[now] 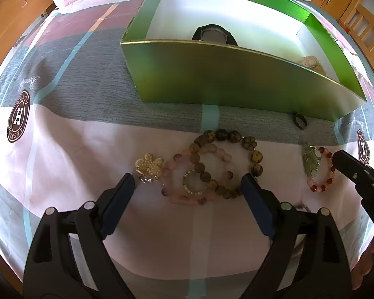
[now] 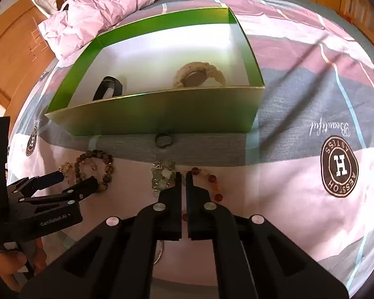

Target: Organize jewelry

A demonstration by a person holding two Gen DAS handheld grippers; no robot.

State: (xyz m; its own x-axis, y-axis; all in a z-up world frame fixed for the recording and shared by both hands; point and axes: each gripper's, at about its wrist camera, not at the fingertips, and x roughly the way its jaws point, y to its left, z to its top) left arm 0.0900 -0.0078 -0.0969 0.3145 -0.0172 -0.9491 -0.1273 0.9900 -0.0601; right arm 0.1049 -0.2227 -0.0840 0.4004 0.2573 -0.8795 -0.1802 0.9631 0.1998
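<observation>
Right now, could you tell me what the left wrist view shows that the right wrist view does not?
Only the left wrist view shows the pink bead bracelet whole, with a small sparkly ring inside it. Only the right wrist view shows the cream-strapped watch in the green box plainly. Both show the brown bead bracelet, the dark ring and the black watch.

My box sits at the far side of the bedsheet, with a watch inside. A ring lies just before its near wall. Nearer me, the beaded bracelets overlap, a brooch at their left.
</observation>
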